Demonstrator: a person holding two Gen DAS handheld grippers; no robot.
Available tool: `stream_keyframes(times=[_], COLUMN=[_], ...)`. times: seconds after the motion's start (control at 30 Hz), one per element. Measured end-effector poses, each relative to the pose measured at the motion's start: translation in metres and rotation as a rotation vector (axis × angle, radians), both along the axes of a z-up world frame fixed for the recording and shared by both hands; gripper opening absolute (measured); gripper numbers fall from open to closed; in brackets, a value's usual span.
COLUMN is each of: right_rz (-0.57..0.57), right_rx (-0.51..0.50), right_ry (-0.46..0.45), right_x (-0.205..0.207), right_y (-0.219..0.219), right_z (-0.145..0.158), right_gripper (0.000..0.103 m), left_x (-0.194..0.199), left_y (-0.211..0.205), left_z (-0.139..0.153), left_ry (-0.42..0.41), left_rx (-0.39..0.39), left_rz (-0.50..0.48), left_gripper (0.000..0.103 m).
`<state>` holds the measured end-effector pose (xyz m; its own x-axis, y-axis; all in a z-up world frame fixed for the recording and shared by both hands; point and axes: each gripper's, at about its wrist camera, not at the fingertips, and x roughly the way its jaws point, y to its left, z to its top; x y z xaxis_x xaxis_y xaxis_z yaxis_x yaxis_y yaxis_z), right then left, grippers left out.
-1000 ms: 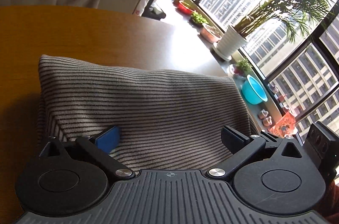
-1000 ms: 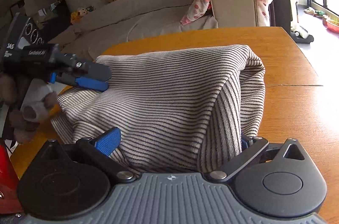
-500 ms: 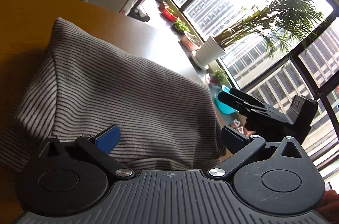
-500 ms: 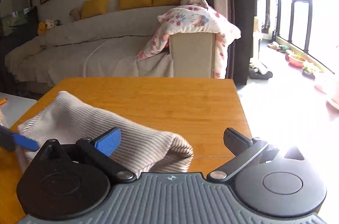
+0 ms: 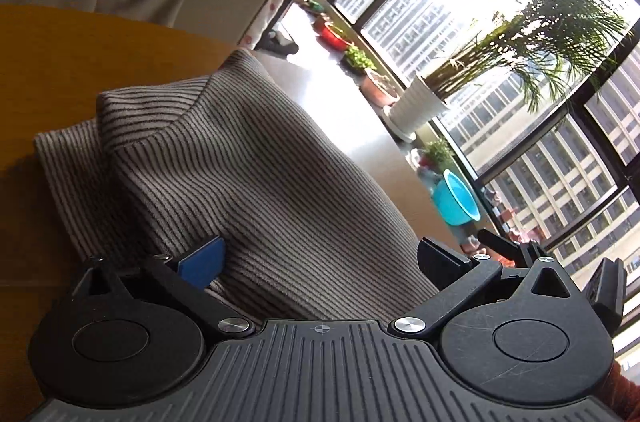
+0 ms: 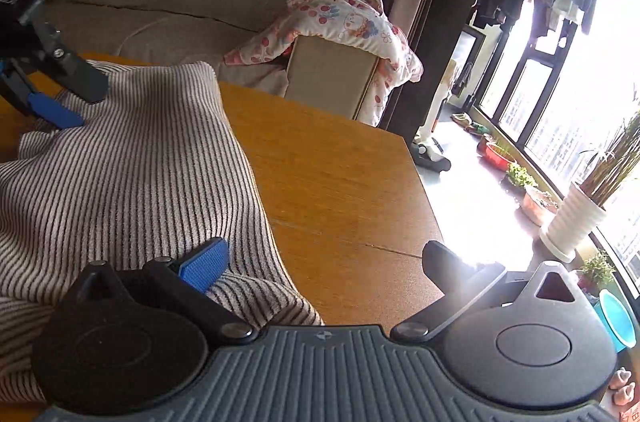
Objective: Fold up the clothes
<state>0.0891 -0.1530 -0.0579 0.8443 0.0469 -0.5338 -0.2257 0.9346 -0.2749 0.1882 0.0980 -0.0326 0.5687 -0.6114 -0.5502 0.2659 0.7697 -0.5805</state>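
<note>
A grey garment with thin dark stripes [image 5: 248, 174] lies folded in layers on the wooden table [image 5: 80, 50]. My left gripper [image 5: 320, 254] is open, its wide-spread jaws low over the cloth, which fills the gap between them. My right gripper [image 6: 324, 258] is open at the garment's right edge [image 6: 120, 190]; its blue left pad [image 6: 204, 264] rests on the cloth, its right finger [image 6: 444, 260] is over bare table [image 6: 332, 182]. The left gripper also shows in the right wrist view [image 6: 60, 102], at the cloth's far left. The right gripper's body [image 5: 560, 262] shows at the left view's right edge.
The table's far right corner [image 6: 400, 142] drops off to a bright floor. A sofa [image 6: 160, 10] with a flowered blanket [image 6: 344, 22] stands behind the table. A white plant pot [image 6: 572, 226], a blue basin [image 5: 460, 198] and small pots line the window.
Both grippers stay open. The right gripper has swung back toward the garment, which now lies under its left finger. The left gripper has shifted; an extra folded layer shows at the cloth's left.
</note>
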Motion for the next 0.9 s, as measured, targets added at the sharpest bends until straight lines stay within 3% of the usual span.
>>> stream_keyframes(times=[0.2,0.33,0.47,0.57,0.63,0.7,0.73,0.9], right_rz=[0.116,0.143,0.086,0.068,0.091,0.109,0.107,0.104], right_rx=[0.082,0.212,0.347,0.318,0.206,0.074,0.055,0.117], right_ry=[0.083,0.09,0.08,0.111,0.147,0.117,0.095,0.162], right_x=[-0.013,-0.004,0.014,0.021,0.019,0.002,-0.007,-0.014], right_y=[0.005,-0.016,-0.035,-0.027,-0.012,-0.001,-0.001,-0.013], right_z=[0.006,0.03,0.042,0.03,0.014,-0.004,-0.008,-0.003], right_gripper=[0.103,0.103,0.103,0.103,0.103,0.103,0.103,0.103], left_x=[0.016,-0.019,-0.058,-0.07,-0.075,-0.08,-0.083,-0.094], left_y=[-0.005,0.003,0.001,-0.008,-0.014,-0.019,-0.02,-0.027], left_z=[0.006,0.021,0.027,0.019,0.01,0.004,0.003,0.005], left_ry=[0.007,-0.008,-0.029,-0.026,-0.008,-0.009,-0.026,-0.068], left_rx=[0.016,-0.015,-0.076,-0.054,-0.019,0.026,0.043,0.124], left_rz=[0.065,0.021,-0.052,-0.069,-0.072,-0.087,-0.102,-0.132], left_gripper=[0.103,0.103,0.103,0.103,0.103,0.103,0.103,0.103])
